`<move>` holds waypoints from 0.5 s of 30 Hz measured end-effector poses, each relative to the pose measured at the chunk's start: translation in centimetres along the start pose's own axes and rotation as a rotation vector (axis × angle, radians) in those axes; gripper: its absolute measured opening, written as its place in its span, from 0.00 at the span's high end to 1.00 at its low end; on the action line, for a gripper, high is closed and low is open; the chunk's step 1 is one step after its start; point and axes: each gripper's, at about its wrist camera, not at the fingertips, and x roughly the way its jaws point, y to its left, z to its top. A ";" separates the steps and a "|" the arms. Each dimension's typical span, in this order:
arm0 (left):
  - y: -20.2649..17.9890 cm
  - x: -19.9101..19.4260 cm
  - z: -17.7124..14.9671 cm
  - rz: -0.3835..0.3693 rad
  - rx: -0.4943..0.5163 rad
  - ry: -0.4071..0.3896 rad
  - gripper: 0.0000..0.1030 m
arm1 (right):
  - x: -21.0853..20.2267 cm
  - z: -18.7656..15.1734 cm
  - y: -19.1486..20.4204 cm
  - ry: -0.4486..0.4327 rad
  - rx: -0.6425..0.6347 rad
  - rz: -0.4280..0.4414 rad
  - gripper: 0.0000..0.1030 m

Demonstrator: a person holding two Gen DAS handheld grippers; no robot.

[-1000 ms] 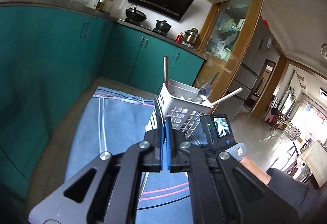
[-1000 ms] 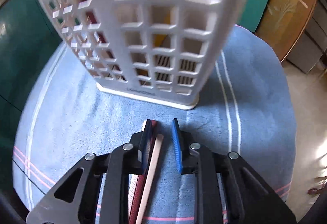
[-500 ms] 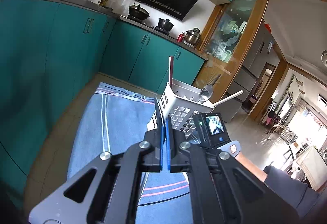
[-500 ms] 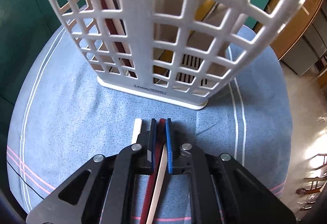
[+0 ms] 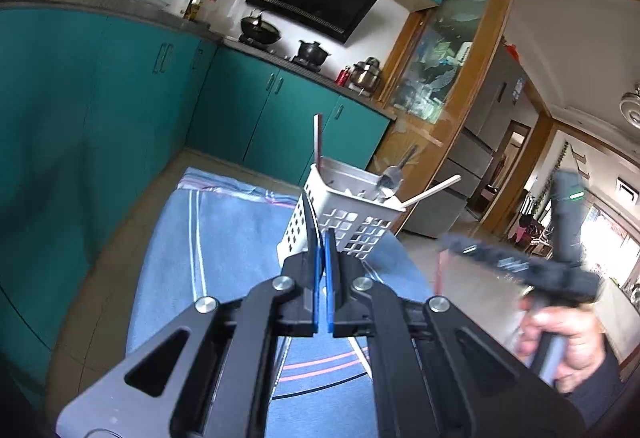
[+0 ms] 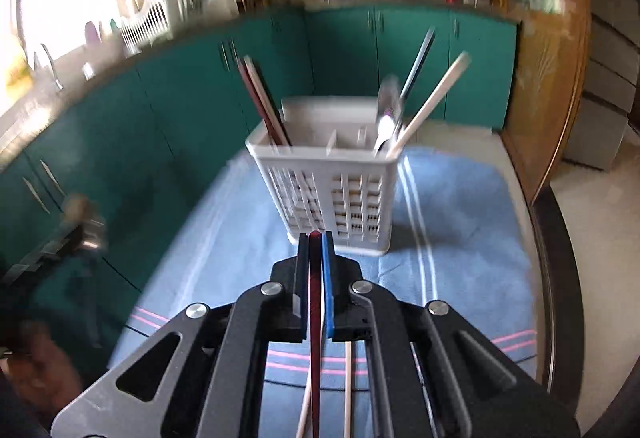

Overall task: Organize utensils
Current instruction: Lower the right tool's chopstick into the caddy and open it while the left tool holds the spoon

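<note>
Chopsticks (image 6: 315, 318), thin, stiff, light and likely slippery, sit pinched near their tips in the right gripper (image 6: 316, 238), lifted before the white caddy (image 6: 332, 194); the left gripper (image 5: 322, 238) is clenched empty.

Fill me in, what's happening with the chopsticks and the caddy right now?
A person is sorting utensils into a white caddy on a blue cloth. The right tongs have just closed on chopsticks, a dark red one clearly pinched, and hold them short of the caddy. The caddy already holds chopsticks on its left side and a spoon on its right. The left tongs are shut on nothing.
</note>
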 end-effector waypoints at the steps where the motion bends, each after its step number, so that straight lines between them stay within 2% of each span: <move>1: -0.2 -0.1 -0.1 -0.004 0.002 -0.003 0.98 | -1.1 -0.1 -0.5 -0.021 0.006 0.006 0.94; 4: -0.6 0.0 -0.3 -0.006 0.006 0.003 0.98 | -4.4 0.2 -1.1 -0.079 0.009 0.020 0.94; 9: -1.1 0.3 -0.8 0.017 0.021 0.019 0.98 | -7.1 2.1 -0.2 -0.142 -0.005 0.026 0.94; 15: -1.2 0.7 -1.2 0.031 0.034 0.033 0.98 | -9.5 7.8 1.0 -0.259 -0.062 -0.006 0.94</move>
